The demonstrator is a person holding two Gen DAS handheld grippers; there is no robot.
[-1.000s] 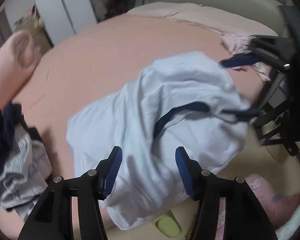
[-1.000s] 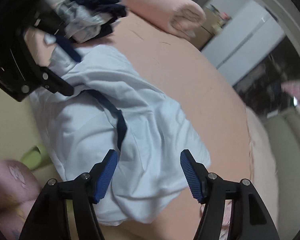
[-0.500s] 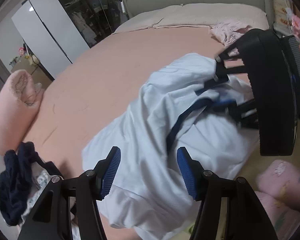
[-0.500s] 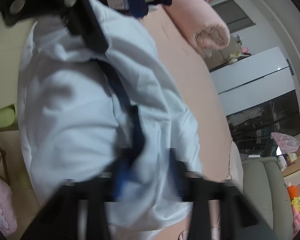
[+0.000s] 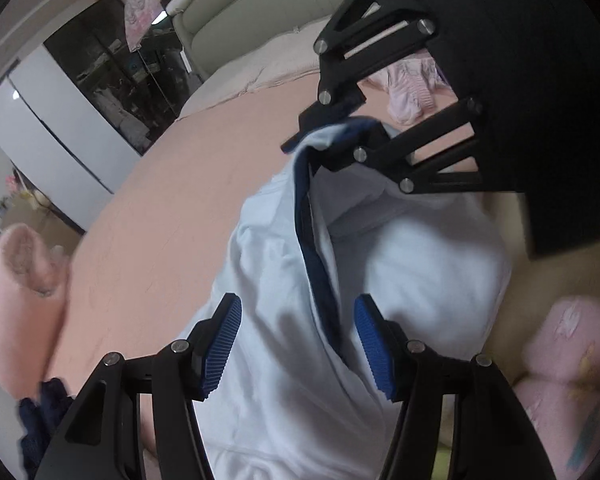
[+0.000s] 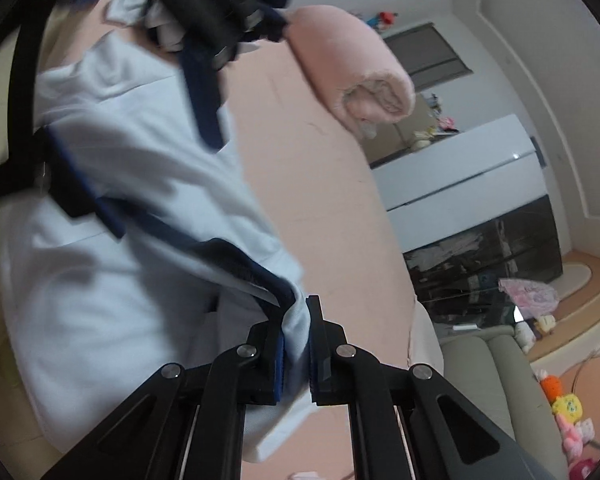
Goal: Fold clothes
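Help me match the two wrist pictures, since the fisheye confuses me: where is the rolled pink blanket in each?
Left wrist: the rolled pink blanket lies at the left edge, below the middle.
Right wrist: it lies at the top, right of centre.
Shared landmark: the light blue garment spread on the pink bed.

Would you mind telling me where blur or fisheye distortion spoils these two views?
Left wrist view: the right gripper looms dark and oversized, the slippers are smeared. Right wrist view: the right gripper on the pale blue garment is sharp, the left gripper is motion-blurred, walls bow.
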